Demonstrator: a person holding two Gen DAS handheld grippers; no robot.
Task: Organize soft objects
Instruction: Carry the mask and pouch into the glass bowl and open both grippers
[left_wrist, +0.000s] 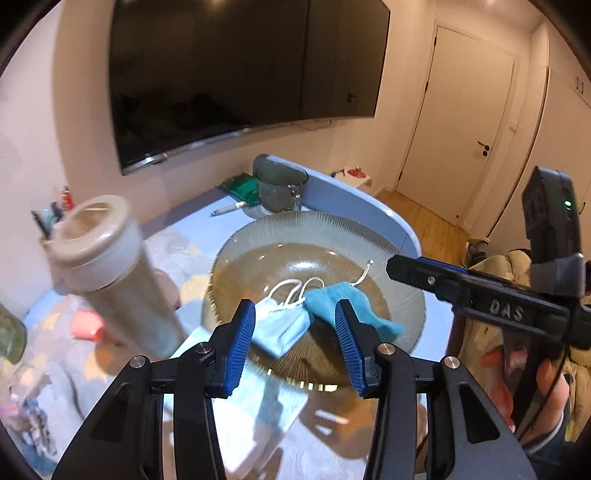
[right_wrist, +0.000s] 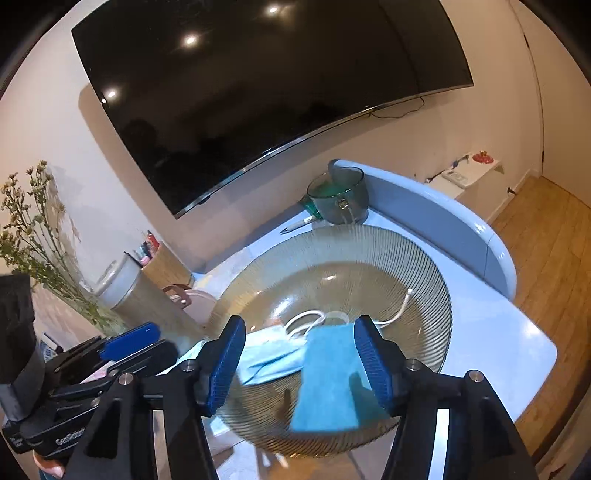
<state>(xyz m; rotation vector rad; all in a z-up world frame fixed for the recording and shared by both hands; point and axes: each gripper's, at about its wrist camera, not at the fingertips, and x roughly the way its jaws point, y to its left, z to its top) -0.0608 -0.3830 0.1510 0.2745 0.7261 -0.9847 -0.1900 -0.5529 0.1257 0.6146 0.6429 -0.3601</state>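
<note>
Mask and cloth lie in bowl, both grippers apart, gripping nothing.
Left gripper (left_wrist: 295, 343) and right gripper (right_wrist: 299, 365) stand part-open above the face mask (left_wrist: 282, 326) and teal cloth (left_wrist: 343, 304); the ribbed glass bowl (left_wrist: 399, 258) serves as the collecting spot, likely a release.

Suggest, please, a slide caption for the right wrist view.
Open right gripper above a ribbed glass bowl holding a pale blue face mask and a teal cloth.

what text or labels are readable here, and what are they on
"DAS": raised letters on the right gripper's black body, left wrist view.
"GenRobot" (partly cut off, uncertain): white print on the left gripper's body, right wrist view.
Green packet behind the glass mug: print too blurred to read.
</note>
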